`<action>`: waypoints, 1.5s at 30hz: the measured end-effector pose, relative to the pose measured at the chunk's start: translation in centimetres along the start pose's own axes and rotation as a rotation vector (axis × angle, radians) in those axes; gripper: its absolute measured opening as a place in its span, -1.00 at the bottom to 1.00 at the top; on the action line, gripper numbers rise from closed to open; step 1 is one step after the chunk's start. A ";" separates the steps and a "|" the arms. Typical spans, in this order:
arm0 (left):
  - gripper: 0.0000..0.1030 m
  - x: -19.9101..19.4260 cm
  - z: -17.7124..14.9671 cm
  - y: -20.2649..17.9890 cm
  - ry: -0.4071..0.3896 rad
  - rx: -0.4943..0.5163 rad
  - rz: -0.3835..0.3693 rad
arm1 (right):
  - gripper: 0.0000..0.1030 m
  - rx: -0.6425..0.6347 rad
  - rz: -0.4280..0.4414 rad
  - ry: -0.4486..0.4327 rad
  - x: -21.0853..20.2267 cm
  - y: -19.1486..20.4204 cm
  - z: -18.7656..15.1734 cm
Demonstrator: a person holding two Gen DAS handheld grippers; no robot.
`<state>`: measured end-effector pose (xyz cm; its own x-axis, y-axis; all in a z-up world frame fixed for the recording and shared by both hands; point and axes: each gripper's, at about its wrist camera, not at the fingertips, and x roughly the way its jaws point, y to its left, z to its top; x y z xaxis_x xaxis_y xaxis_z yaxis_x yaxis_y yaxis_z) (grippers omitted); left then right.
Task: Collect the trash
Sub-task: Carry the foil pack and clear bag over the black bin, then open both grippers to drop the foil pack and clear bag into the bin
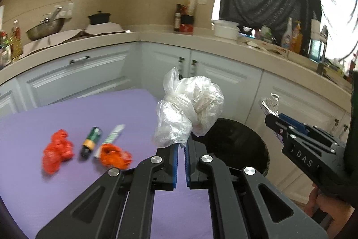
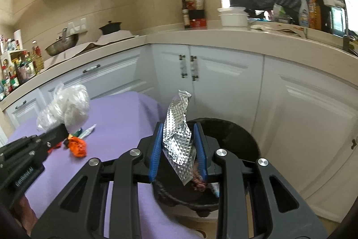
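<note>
The left black hand-held gripper (image 1: 181, 145), its blue ribbed pads nearly together, pinches a crumpled, translucent clear plastic bag (image 1: 190, 109) aloft at the edge of the purple-covered table (image 1: 67, 183), beside the round black trash bin (image 1: 241, 145). The right black gripper (image 2: 177, 149) holds a creased silver foil wrapper (image 2: 179, 133), embossed in a diamond pattern, between its blue pads directly above the bin, where dark scraps lie inside. On the table lie a wrinkled red plastic wad (image 1: 58, 151), a green-and-black cylindrical battery (image 1: 91, 140), a flat green-and-white sachet (image 1: 111, 136) and a crushed orange wrapper (image 1: 114, 155). White panelled cabinets (image 1: 223, 77) stand beyond.
</note>
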<state>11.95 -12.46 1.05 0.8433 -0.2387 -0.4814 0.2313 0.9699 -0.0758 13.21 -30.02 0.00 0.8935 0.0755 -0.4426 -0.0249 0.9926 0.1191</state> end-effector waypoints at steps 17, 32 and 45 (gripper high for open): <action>-0.89 6.3 -0.1 -5.4 0.072 0.072 -0.017 | -0.47 0.044 -0.062 0.009 3.0 -5.2 -0.4; -0.88 10.1 0.2 -7.2 0.110 0.081 -0.002 | -0.46 0.074 -0.093 0.026 6.8 -7.6 -0.5; -0.30 10.9 0.2 -6.9 0.124 0.061 0.015 | 0.07 0.102 -0.129 0.031 8.4 -8.3 -1.3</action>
<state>19.64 -21.71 -3.48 0.7812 -0.2129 -0.5869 0.2515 0.9677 -0.0163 20.34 -37.53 -5.90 0.8721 -0.0471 -0.4870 0.1360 0.9795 0.1488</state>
